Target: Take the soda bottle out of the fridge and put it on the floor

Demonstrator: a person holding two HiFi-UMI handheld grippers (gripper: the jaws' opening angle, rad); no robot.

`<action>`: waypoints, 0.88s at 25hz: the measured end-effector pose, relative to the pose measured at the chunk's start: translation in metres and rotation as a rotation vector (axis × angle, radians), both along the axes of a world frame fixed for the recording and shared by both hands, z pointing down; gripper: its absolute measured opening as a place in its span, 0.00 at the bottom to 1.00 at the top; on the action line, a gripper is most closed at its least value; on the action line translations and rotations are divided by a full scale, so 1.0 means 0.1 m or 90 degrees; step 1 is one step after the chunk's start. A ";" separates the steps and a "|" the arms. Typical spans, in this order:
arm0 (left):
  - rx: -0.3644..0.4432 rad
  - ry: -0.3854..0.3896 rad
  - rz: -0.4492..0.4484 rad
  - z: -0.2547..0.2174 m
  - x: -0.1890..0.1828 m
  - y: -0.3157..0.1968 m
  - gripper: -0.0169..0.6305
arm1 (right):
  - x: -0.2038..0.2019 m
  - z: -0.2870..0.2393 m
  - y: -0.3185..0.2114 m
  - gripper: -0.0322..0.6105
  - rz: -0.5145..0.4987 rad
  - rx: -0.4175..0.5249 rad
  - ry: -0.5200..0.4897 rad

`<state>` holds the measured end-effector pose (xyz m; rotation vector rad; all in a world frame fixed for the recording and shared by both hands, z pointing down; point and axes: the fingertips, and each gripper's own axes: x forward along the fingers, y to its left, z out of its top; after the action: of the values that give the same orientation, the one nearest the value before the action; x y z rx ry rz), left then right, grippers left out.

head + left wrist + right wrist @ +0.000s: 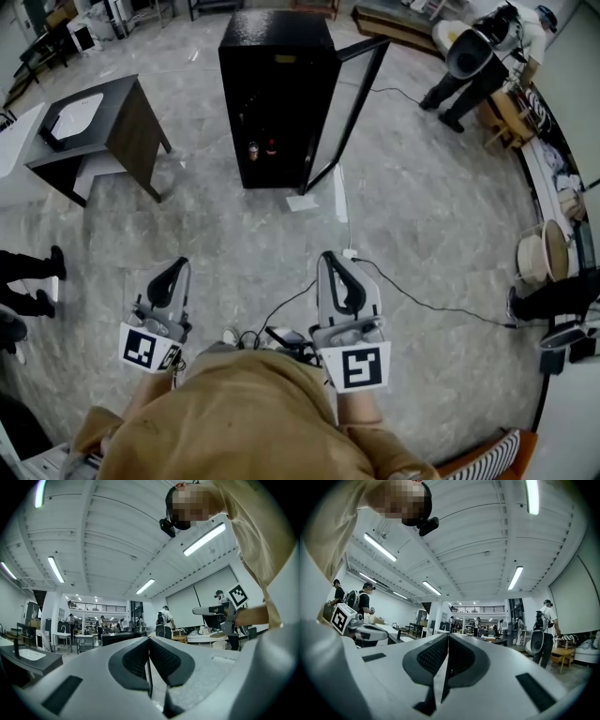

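A black fridge stands on the floor ahead of me, its glass door swung open to the right. On a low shelf inside I see two small bottles, a pale one and a dark one with a red label; which is the soda bottle I cannot tell. My left gripper and right gripper are held side by side well short of the fridge. Both are shut with nothing between the jaws, as the left gripper and right gripper show in their own views.
A dark table with a white basin stands at the left. A white sheet lies at the fridge's foot, and a black cable runs across the floor to the right. A person stands at the far right; someone's shoes are at the left edge.
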<state>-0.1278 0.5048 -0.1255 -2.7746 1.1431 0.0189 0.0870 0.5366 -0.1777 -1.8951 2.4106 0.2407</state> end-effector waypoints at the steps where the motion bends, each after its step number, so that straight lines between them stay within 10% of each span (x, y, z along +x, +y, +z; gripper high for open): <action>1: -0.001 0.006 -0.001 0.00 0.04 0.01 0.03 | 0.03 -0.01 -0.01 0.05 -0.006 0.005 -0.001; 22: 0.000 -0.013 -0.004 0.10 0.41 -0.05 0.03 | 0.36 0.10 0.01 0.05 -0.004 -0.001 -0.006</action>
<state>-0.0864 0.4996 -0.1152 -2.7648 1.1467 -0.0104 0.1234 0.5372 -0.1674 -1.8840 2.4109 0.2293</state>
